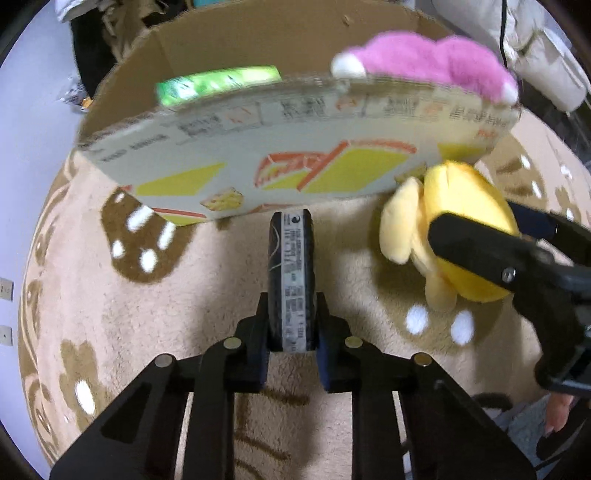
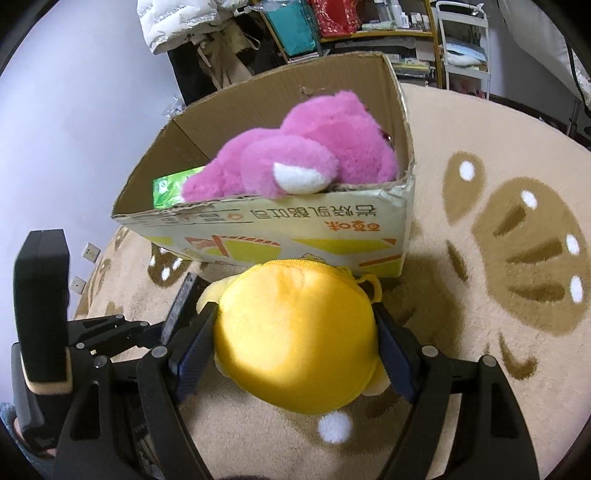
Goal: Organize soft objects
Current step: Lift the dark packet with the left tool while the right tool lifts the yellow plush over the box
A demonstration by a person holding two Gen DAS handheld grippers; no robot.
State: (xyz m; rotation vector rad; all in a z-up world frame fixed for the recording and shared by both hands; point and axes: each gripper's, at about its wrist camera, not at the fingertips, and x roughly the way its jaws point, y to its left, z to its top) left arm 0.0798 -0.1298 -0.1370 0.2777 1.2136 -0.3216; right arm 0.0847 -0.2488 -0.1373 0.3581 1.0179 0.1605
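Observation:
My left gripper (image 1: 291, 332) is shut on a dark flat pack (image 1: 291, 273) with a white label, held edge-up above the rug just before the cardboard box (image 1: 258, 147). My right gripper (image 2: 295, 350) is shut on a yellow plush toy (image 2: 295, 332), held close to the box's front wall (image 2: 266, 229); the toy also shows in the left wrist view (image 1: 461, 229) with the right gripper's fingers (image 1: 480, 247) on it. Inside the box lie a pink plush bear (image 2: 295, 155), also seen in the left wrist view (image 1: 424, 62), and a green pack (image 2: 166, 188).
A beige round rug (image 2: 480, 147) with brown patterns lies under everything. Behind the box stand hanging clothes (image 2: 192, 29), shelves (image 2: 369, 33) and a white rack (image 2: 461, 44). A pale wall with sockets (image 2: 88, 253) is at the left.

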